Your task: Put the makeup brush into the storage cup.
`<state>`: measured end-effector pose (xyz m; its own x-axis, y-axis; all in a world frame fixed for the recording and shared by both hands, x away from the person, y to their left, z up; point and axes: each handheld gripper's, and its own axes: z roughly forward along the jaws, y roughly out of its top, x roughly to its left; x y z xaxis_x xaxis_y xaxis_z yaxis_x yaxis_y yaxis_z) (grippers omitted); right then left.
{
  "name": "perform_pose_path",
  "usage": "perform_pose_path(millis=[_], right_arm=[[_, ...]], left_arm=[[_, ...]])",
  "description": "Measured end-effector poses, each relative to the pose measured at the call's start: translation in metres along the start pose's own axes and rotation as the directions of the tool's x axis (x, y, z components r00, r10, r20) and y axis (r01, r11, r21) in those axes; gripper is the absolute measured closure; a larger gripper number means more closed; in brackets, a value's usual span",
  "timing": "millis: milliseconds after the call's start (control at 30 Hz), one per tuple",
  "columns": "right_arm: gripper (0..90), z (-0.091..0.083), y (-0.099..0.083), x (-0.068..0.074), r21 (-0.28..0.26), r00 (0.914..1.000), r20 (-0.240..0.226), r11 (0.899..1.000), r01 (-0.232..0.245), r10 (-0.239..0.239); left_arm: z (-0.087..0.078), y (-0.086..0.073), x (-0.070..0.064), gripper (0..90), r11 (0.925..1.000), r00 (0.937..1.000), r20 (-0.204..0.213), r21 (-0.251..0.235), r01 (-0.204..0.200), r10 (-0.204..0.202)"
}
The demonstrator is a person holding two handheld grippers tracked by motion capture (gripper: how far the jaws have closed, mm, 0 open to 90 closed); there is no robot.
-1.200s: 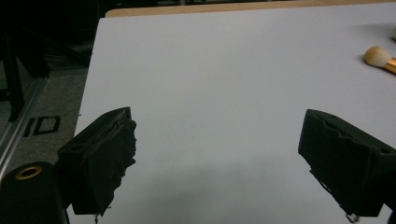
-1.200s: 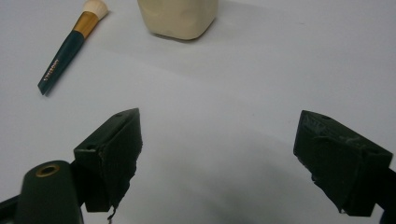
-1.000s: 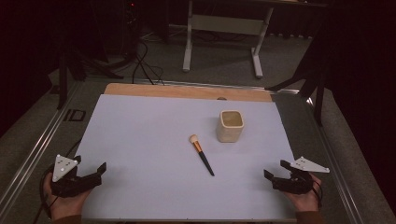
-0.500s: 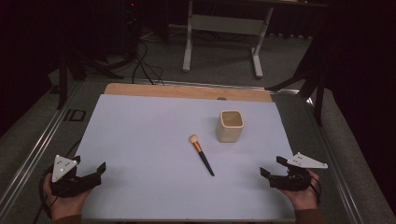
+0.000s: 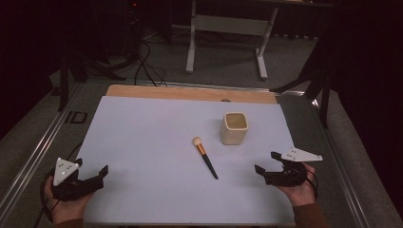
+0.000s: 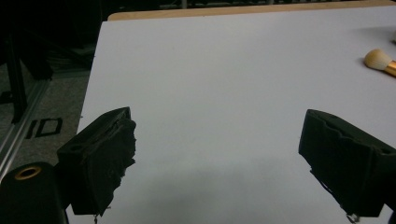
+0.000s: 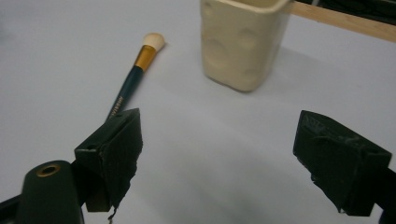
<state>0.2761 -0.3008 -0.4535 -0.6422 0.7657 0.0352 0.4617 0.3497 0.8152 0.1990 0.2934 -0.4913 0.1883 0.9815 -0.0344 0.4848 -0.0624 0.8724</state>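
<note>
A makeup brush (image 5: 205,157) with a dark handle, gold ferrule and pale bristles lies flat near the middle of the white sheet (image 5: 152,137). It also shows in the right gripper view as the brush (image 7: 135,70) and at the far right of the left gripper view as the brush head (image 6: 379,60). A cream square cup (image 5: 234,128) stands upright just right of it, the cup (image 7: 240,39) being empty as far as I can see. My left gripper (image 5: 90,170) rests open at the sheet's near left corner. My right gripper (image 5: 267,162) is open at the near right, empty, its jaws pointing toward brush and cup.
A wooden strip (image 5: 190,93) edges the sheet's far side. Grey table surface with metal rails (image 5: 45,142) flanks the sheet. A stand's white legs (image 5: 225,42) and cables (image 5: 142,66) lie on the floor beyond.
My right gripper has shifted slightly left and forward, toward the brush. The left gripper, brush and cup have stayed put.
</note>
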Motion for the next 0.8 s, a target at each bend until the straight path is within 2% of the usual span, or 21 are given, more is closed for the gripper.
perform_pose_path(millis=[467,667,800], right_arm=[[20.4,0.03,0.038,0.02,0.035,0.9978,-0.049,0.998,0.046,-0.044],[21.3,0.045,0.054,0.026,0.07,0.9947,-0.072,0.994,0.078,-0.073],[23.6,0.055,0.066,0.031,0.094,0.9938,-0.066,0.991,0.095,-0.089]], left_arm=[[0.0,0.0,0.0,10.9,1.0,1.0,0.001,0.001,0.002,-0.002],[0.0,0.0,0.0,11.0,1.0,1.0,0.002,0.002,0.003,-0.003],[0.0,0.0,0.001,11.0,1.0,1.0,0.002,0.002,0.005,-0.005]])
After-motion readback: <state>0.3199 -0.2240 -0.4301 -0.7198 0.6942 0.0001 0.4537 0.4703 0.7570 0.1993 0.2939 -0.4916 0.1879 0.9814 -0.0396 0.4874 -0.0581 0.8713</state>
